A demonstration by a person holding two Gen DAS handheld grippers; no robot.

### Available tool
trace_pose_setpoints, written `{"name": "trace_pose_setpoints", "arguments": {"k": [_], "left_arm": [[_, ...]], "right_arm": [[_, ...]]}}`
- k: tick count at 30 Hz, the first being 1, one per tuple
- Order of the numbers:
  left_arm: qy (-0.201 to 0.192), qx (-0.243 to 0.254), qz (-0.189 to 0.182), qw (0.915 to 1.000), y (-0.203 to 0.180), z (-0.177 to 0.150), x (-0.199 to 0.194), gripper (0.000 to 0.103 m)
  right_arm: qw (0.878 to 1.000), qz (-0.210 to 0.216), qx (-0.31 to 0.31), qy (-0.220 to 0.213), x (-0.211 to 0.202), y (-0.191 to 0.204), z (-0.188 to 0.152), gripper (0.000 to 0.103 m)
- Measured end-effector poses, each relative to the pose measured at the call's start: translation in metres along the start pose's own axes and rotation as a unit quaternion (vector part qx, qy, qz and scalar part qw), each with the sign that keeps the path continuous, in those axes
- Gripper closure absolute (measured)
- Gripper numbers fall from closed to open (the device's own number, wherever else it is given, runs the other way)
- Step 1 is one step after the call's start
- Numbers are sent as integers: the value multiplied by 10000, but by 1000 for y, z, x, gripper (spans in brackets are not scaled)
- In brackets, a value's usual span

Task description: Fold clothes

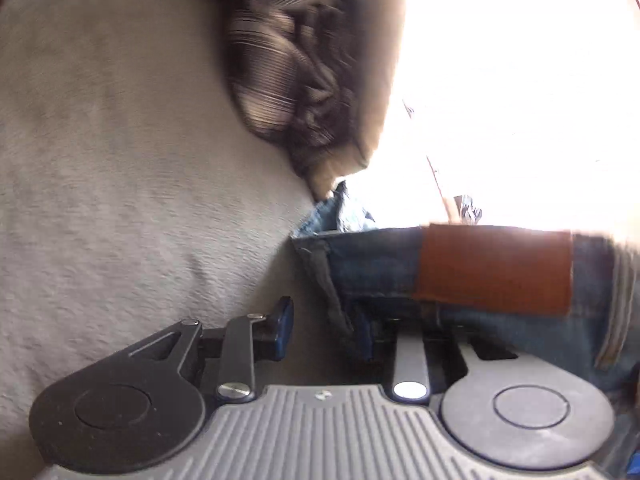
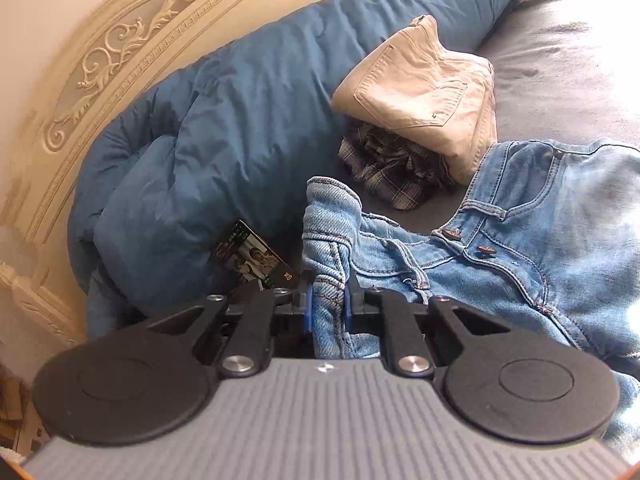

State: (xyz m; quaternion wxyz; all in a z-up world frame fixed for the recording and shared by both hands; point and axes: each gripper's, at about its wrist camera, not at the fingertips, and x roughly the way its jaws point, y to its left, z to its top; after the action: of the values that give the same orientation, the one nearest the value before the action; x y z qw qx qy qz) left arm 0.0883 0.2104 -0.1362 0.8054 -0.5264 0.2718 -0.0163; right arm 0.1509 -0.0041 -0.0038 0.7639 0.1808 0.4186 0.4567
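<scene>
The light blue denim jeans [image 2: 540, 248] lie spread on the grey bed [image 2: 560, 60], waistband and two copper buttons up. The right hand-held gripper [image 2: 328, 304] is clamped on a bunched fold of their waistband. In the blurred left wrist view, the left hand-held gripper [image 1: 324, 332] stands apart at the jeans' brown leather patch [image 1: 496, 268]; its right finger is hidden under denim. Folded beige trousers [image 2: 424, 84] rest on a crumpled plaid garment [image 2: 392, 172] nearby.
</scene>
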Motion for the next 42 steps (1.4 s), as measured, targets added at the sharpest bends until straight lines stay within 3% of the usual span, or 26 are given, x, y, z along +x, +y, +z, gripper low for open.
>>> {"name": "trace_pose_setpoints", "arguments": {"k": [4, 8, 13, 16, 18, 21, 24, 26, 28, 32, 36, 40, 42], "left_arm": [[40, -129, 16, 9999, 5, 13, 18, 73], [-145, -325, 138, 9993, 17, 16, 2, 76], [-776, -798, 246, 9935, 42, 11, -47, 69], [-1097, -849, 389, 9896, 48, 9, -76, 67], [-1232, -658, 594, 9884, 43, 7, -90, 64], [-1477, -381, 864, 9845, 35, 6, -110, 61], [-1870, 132, 1152, 9755, 18, 2, -125, 61], [-2208, 594, 1377, 9637, 3, -3, -134, 62], [-2300, 1114, 1509, 9549, -12, -10, -136, 61], [-1621, 1890, 1554, 9559, -34, -30, -111, 62], [-944, 2392, 1685, 9516, -43, -51, -80, 62], [-749, 2754, 2223, 9323, -33, -57, -70, 67], [-772, 2869, 2282, 9272, -29, -56, -73, 70]], "right_arm": [[9999, 49, 60, 117, 12, 1, -5, 91], [9996, 30, -127, 238, 25, 8, -13, 91], [9972, -113, -495, 553, 48, 14, -34, 88], [9937, -26, -472, 1014, 68, 13, -53, 85], [9910, -21, -449, 1259, 76, 14, -58, 81], [9931, 201, -56, 1150, 64, 5, -51, 79], [9979, 87, 103, 627, 27, -14, -30, 79], [9993, -191, 191, 262, -3, -31, -19, 79], [9981, -555, 276, -36, -34, -49, -14, 79], [9918, -1241, 292, -125, -63, -76, -30, 88], [9877, -1514, -350, 163, -50, -73, -47, 94], [9815, -1426, -1243, 287, -21, -62, -50, 94], [9711, -1595, -1734, 388, -2, -64, -51, 94]]}}
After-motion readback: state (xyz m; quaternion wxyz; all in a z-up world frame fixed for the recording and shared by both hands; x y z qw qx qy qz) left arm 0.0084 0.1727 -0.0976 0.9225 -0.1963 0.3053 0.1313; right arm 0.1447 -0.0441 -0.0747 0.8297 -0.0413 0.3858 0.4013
